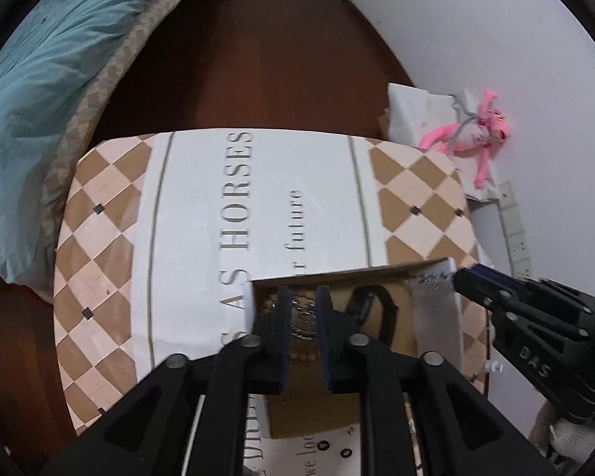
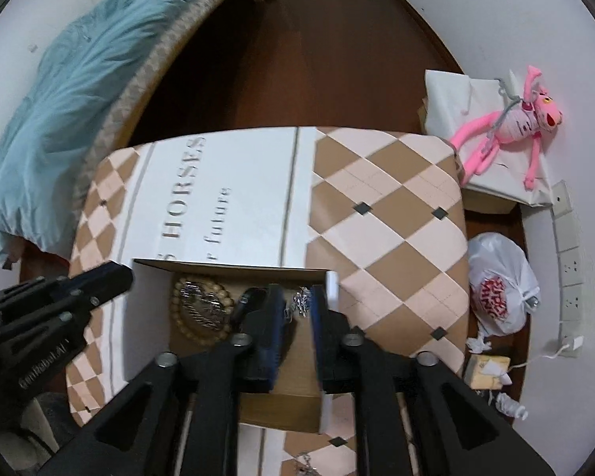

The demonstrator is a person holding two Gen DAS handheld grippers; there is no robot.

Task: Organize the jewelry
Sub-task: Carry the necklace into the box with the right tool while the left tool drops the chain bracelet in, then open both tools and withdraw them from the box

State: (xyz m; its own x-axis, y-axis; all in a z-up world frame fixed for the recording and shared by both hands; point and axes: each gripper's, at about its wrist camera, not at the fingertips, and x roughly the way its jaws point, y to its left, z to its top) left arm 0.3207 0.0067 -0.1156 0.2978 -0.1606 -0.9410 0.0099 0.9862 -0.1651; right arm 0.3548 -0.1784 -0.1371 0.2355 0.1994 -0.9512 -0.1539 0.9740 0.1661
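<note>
on a checkered table [image 2: 380, 214], an open cardboard box [image 2: 234, 267] holding jewelry. at its left end, left tongs [image 1: 302, 297] spread over a bead bracelet [image 2: 186, 319] coiled around a silver chain [image 2: 204, 303]. mid-box, a black band [image 1: 378, 309], beside those tongs. at the right end, right tongs [image 2: 295, 297] spread, a silver chain clump [image 2: 303, 299] between the tips; contact hard to tell. right view alone: white plastic bag [image 2: 503, 277] on floor. both views: pink plush toy [image 2: 507, 127].
</note>
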